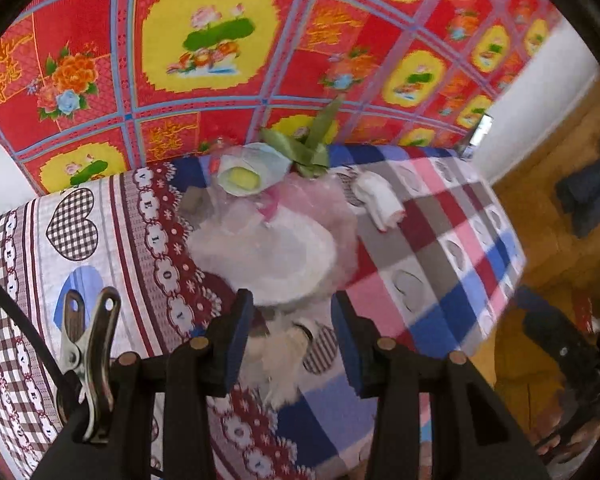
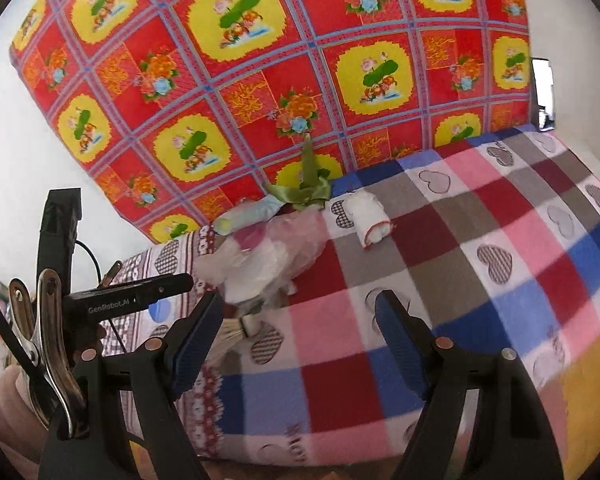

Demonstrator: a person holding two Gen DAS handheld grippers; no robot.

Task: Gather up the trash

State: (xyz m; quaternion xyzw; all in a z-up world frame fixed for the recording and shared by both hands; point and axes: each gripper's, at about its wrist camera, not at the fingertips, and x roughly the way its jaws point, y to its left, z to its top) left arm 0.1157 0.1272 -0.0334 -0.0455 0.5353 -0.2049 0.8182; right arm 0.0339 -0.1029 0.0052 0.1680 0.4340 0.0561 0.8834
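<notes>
On the checked heart blanket (image 1: 440, 248) lies a pile of trash: a pink see-through plastic bag (image 1: 320, 208) over a white paper plate (image 1: 292, 264), a pale blue wrapper with a yellow piece (image 1: 252, 168), a green ribbon (image 1: 312, 148) and a rolled white cloth (image 1: 380, 200). My left gripper (image 1: 294, 340) hangs half open just short of the plate. A small white bristly brush (image 1: 284, 352) lies on the blanket under the gap, and the pads do not touch it. My right gripper (image 2: 300, 328) stands wide open over bare blanket, right of the brush (image 2: 236, 330) and below the bag (image 2: 296, 236).
A red and yellow floral cloth (image 2: 260, 80) covers the wall behind the bed. The wooden floor (image 1: 560, 220) drops off beyond the blanket's right edge, with dark objects (image 1: 592, 192) on it. A metal clip (image 1: 92, 340) sits on my left gripper's body.
</notes>
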